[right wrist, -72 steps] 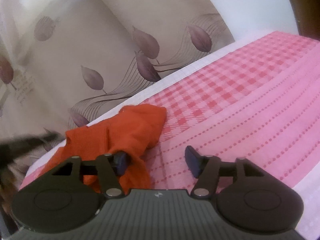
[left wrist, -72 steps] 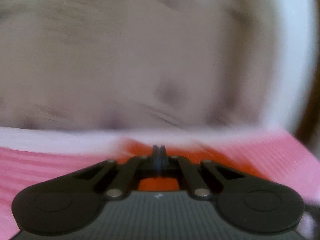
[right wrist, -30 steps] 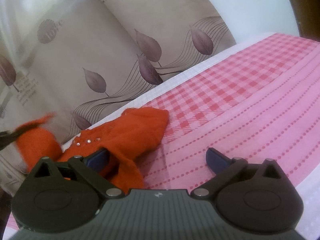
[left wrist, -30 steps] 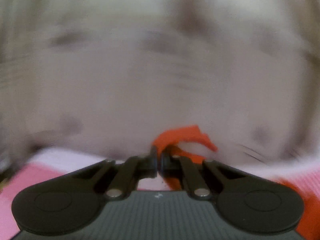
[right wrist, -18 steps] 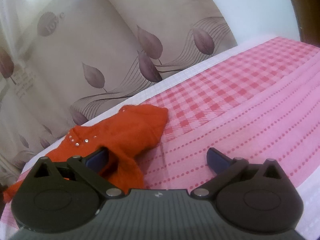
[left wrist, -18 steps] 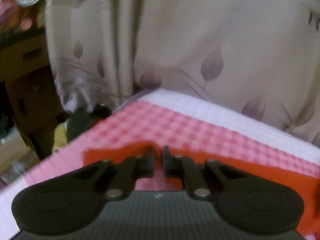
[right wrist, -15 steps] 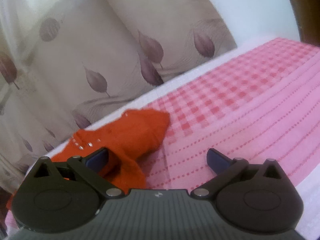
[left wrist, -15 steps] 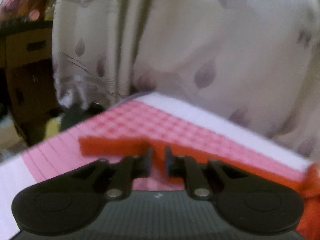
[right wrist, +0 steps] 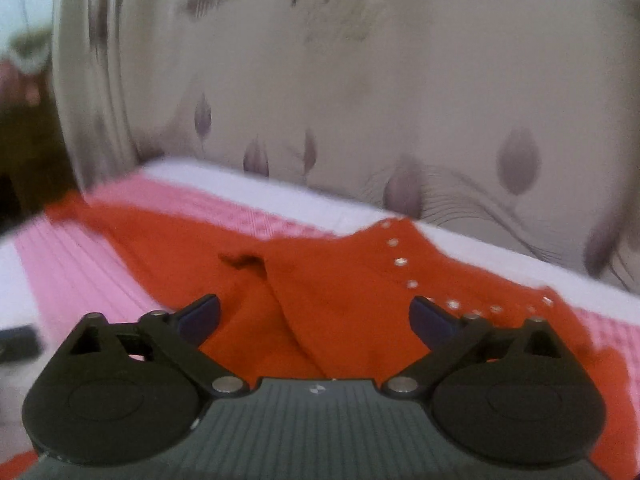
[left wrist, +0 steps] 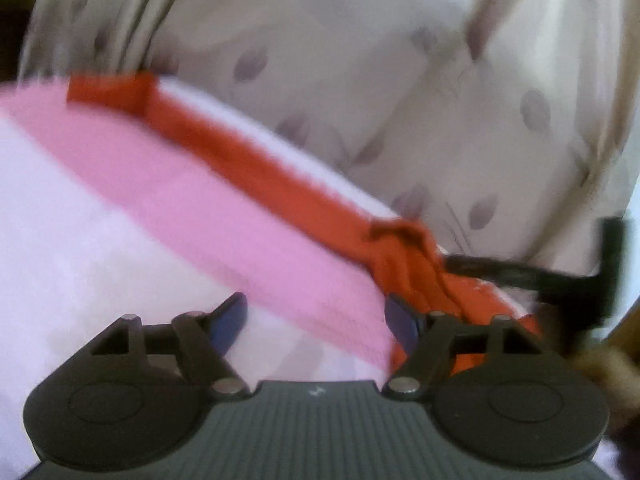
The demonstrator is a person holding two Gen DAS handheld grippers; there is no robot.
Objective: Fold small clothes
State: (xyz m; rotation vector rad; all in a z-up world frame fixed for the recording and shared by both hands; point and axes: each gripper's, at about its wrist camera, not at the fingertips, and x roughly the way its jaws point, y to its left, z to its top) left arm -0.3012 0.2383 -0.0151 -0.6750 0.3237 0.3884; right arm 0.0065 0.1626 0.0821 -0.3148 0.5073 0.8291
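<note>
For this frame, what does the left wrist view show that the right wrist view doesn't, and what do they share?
Left wrist only: the orange garment's long thin strip trailing across the pink checked bedcover, and a dark gripper part at the right edge. Right wrist only: the orange garment's row of small silver studs. Shared: garment, bedcover, leaf-print beige curtain, neither gripper gripping cloth.

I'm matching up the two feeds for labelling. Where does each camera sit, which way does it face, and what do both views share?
Left wrist: sits behind the left gripper, jaws opening with nothing between them; looks across the pink cloth to the orange garment and curtain.
Right wrist: sits behind the right gripper, jaws closing, over the orange garment; faces the curtain.
Shared: garment, pink cloth, curtain.
</note>
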